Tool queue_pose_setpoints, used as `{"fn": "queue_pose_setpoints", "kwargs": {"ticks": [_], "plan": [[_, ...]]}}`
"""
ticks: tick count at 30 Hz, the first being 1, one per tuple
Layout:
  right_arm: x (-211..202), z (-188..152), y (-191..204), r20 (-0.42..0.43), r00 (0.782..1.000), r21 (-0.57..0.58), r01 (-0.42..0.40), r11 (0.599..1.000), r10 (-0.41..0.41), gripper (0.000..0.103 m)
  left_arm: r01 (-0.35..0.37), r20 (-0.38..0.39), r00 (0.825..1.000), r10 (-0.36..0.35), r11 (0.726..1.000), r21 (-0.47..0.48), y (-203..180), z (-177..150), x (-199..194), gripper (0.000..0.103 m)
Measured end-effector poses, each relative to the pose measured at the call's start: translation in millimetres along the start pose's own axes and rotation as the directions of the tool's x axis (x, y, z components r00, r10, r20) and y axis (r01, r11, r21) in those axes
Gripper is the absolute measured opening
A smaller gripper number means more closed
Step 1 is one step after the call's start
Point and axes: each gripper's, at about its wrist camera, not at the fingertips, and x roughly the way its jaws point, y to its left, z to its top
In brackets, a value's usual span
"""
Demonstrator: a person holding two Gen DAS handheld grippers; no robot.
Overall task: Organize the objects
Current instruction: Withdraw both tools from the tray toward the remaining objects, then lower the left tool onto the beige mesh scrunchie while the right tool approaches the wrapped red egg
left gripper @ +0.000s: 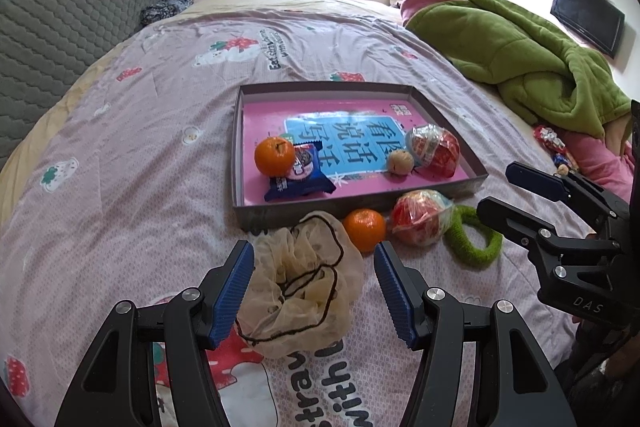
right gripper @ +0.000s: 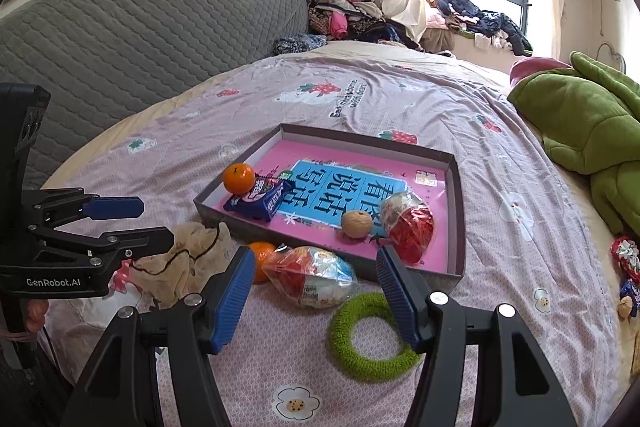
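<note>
The step in hand looks like gathering the loose items from the bed (left gripper: 120, 155) into the shallow tray (left gripper: 280, 215). The left gripper (left gripper: 314, 291) hangs over the beige mesh pouch (left gripper: 300, 291), its fingers (left gripper: 232, 295) spread wide on either side, gripping nothing. The next move probably calls for lowering and closing on the limp, crumpled netting, then carrying it far into the tray. The right gripper (right gripper: 316, 295), also open and empty, hovers near the green ring (right gripper: 372, 339) and a wrapped snack (right gripper: 316, 275), just beside an orange (right gripper: 262, 259).

oranges (left gripper: 274, 157): 2 | red wrapped packs (left gripper: 436, 149): 2 | walnut (left gripper: 401, 163): 1 | green ring (right gripper: 370, 337): 1
</note>
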Motion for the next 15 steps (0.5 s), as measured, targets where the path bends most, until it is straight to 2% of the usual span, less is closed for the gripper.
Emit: {"fn": "queue_pose_setpoints", "kwargs": {"ticks": [15], "plan": [[20.6,-12.1,9.2,-0.073,0.997,-0.036,-0.019,0.999,0.017,0.062,0.003,-0.048,0.999,-0.003,1.000,0.005,-0.6,-11.2,10.7,0.064]]}}
